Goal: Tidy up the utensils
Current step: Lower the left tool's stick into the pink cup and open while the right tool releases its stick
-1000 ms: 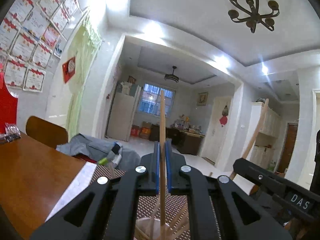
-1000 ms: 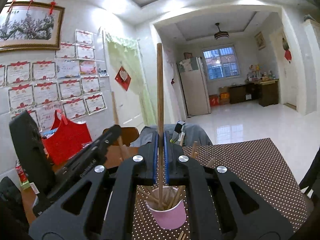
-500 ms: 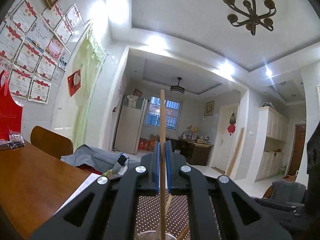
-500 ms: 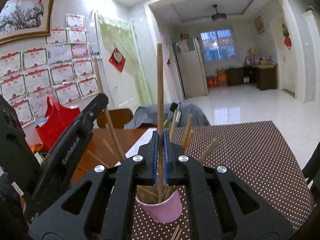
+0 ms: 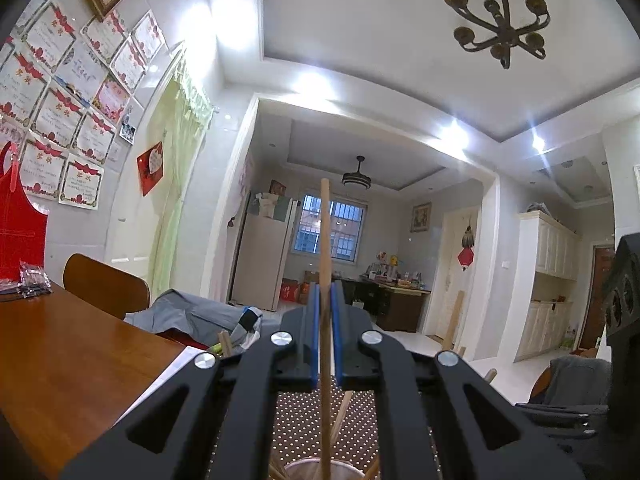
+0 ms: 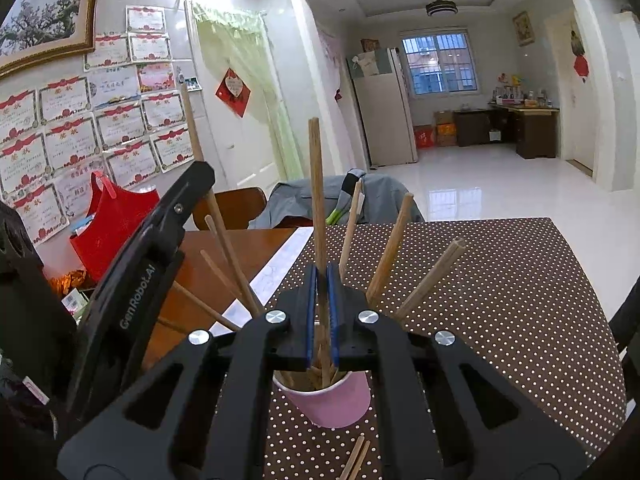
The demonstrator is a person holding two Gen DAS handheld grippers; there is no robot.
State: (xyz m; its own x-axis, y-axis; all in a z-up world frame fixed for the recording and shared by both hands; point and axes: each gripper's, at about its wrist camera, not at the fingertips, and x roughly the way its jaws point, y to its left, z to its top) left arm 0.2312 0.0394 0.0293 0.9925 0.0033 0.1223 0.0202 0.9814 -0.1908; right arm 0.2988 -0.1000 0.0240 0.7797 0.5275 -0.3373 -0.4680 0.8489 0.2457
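A pink cup (image 6: 330, 402) stands on the dotted brown mat (image 6: 500, 300) with several wooden chopsticks (image 6: 388, 252) fanned out in it. My right gripper (image 6: 322, 316) is shut on one upright chopstick (image 6: 316, 184) whose lower end is inside the cup. My left gripper (image 5: 325, 336) is shut on another chopstick (image 5: 325, 240), held upright over the cup's rim (image 5: 320, 467). The left gripper also shows in the right wrist view (image 6: 160, 240), just left of the cup.
Two loose chopsticks (image 6: 356, 458) lie on the mat in front of the cup. A wooden table (image 5: 60, 368) extends left, with a red bag (image 6: 112, 224), a chair (image 5: 106, 286) and grey clothing (image 6: 320, 200) behind it.
Both grippers have lowered their chopsticks toward the cup. The right chopstick's lower end has gone deeper into the cup, and the left gripper has come closer beside it.
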